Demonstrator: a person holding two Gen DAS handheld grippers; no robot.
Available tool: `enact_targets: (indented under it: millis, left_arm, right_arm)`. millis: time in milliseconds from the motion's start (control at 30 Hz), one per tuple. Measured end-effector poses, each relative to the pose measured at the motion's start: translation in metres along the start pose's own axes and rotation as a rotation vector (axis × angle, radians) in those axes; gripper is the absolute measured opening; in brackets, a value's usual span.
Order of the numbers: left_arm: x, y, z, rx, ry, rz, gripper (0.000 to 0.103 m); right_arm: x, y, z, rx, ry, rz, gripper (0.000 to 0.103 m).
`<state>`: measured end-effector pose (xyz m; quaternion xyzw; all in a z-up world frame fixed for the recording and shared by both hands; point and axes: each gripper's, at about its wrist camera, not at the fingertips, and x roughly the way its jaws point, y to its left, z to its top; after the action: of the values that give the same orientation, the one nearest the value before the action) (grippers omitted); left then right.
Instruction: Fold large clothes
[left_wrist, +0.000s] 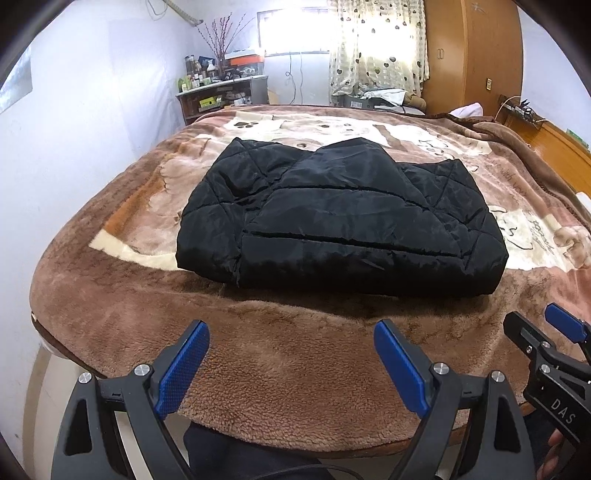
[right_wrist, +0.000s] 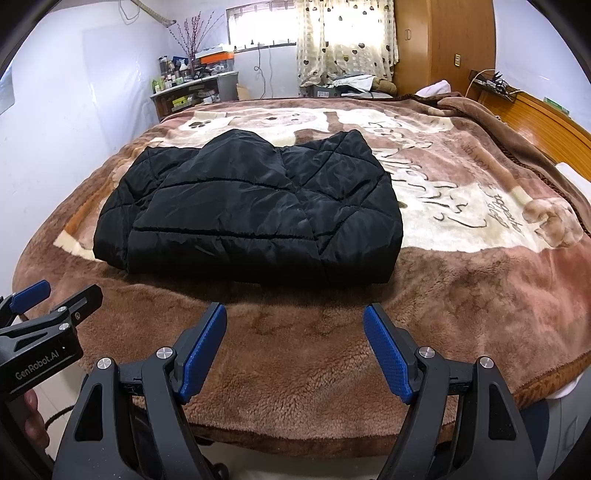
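Both tools released above the blanket. Right view alone reads "GenRobot.AI" on left tool at 9 o'clock; left view reads "DAS" on right tool; folded jacket at 12.

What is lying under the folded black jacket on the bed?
The black jacket lies on a brown plush blanket with a cream animal-and-lettering print. The print runs under the jacket, so that part is hidden. Whether anything else lies beneath cannot be seen.
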<state>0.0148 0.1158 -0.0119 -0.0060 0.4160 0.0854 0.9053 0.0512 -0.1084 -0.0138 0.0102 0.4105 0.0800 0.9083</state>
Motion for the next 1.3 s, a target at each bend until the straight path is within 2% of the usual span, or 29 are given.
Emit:
enact_targets:
  millis: [533, 1300]
  left_arm:
    - [-0.0045, 0.0042, 0.001, -0.021, -0.008, -0.02, 0.091]
    - [-0.0038, -0.0025, -0.003, 0.0, 0.005, -0.045, 0.091]
  right_arm:
    - [-0.003, 0.0016, 0.0006, 0.0, -0.005, -0.003, 0.076]
    - [-0.0041, 0.0026, -0.0002, -0.001, -0.003, -0.003, 0.076]
